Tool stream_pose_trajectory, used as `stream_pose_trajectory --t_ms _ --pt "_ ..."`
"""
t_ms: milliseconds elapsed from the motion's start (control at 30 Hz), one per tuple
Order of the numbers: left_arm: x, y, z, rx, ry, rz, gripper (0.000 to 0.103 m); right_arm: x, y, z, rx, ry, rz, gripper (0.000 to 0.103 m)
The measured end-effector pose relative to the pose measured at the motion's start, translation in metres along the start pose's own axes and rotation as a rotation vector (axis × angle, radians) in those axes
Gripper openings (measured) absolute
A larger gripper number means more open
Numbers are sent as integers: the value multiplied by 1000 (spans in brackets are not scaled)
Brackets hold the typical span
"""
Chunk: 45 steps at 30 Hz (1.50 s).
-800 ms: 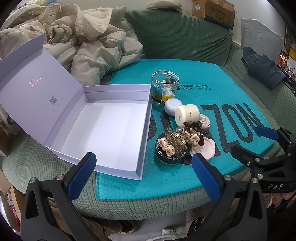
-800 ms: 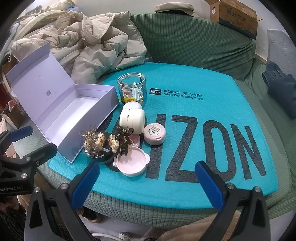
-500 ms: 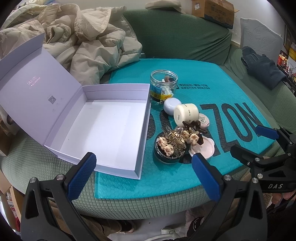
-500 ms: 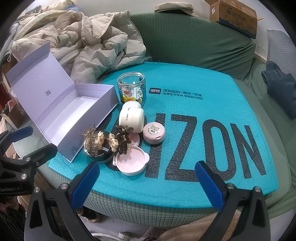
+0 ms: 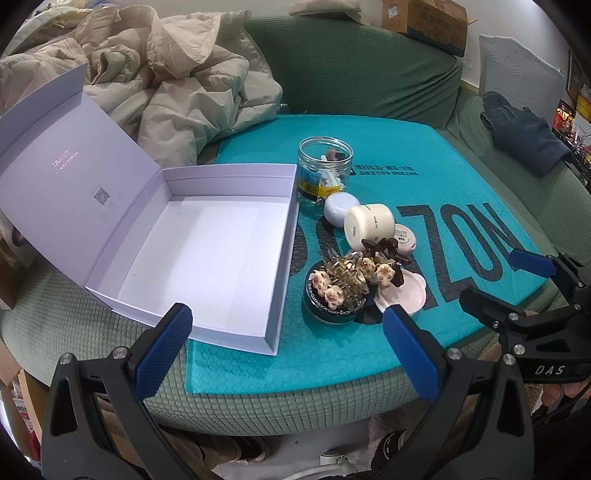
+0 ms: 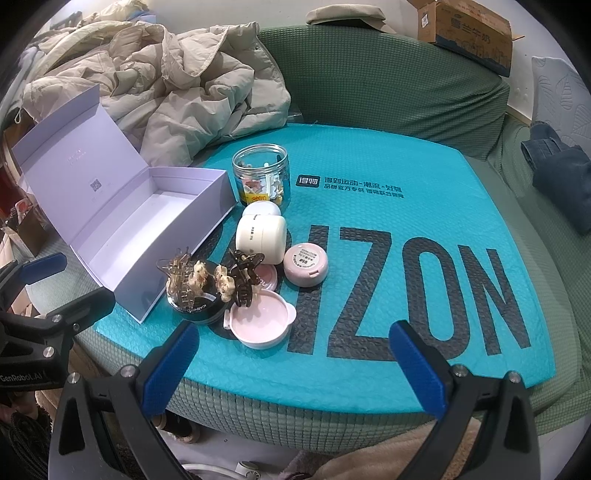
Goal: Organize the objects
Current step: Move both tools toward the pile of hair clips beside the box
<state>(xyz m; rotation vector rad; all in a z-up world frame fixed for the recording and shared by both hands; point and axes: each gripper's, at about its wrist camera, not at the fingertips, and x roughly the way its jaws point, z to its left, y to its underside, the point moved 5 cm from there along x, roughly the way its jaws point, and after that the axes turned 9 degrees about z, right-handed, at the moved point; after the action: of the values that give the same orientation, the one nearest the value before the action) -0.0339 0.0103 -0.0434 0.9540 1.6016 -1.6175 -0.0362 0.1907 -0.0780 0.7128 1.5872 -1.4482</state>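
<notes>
An open lilac box (image 5: 207, 236) (image 6: 122, 218) lies empty at the left of a teal mat (image 6: 406, 206). Beside it stand a clear jar (image 5: 325, 168) (image 6: 262, 177), a cream jar (image 5: 369, 225) (image 6: 260, 234) on its side, a white round case (image 5: 340, 208), a pink compact (image 6: 306, 264), a pink lid (image 6: 260, 323), and a dark tin (image 5: 332, 299) (image 6: 195, 295) piled with hair clips. My left gripper (image 5: 284, 343) is open, in front of the box and tin. My right gripper (image 6: 291, 354) is open, just short of the pink lid.
A beige jacket (image 6: 166, 85) is heaped behind the box on the green sofa (image 6: 388, 85). Folded jeans (image 6: 557, 173) lie at the right. A cardboard carton (image 6: 469, 33) sits on the sofa back.
Both grippers have crept slightly forward toward the mat. Nothing on the mat has moved.
</notes>
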Motion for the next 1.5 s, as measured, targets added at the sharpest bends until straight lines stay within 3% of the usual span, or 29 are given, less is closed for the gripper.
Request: stream_pose_trajectory --t_ms 467,1133,1500 --pt "1 -1 -5 -4 7 10 103 -1 3 -5 2 -11 8 103" --pt "24 9 -24 3 90 46 103 20 20 -14 -14 -64 47 103" --pt "40 -2 -27 17 126 56 80 31 9 -15 -24 -107 52 99"
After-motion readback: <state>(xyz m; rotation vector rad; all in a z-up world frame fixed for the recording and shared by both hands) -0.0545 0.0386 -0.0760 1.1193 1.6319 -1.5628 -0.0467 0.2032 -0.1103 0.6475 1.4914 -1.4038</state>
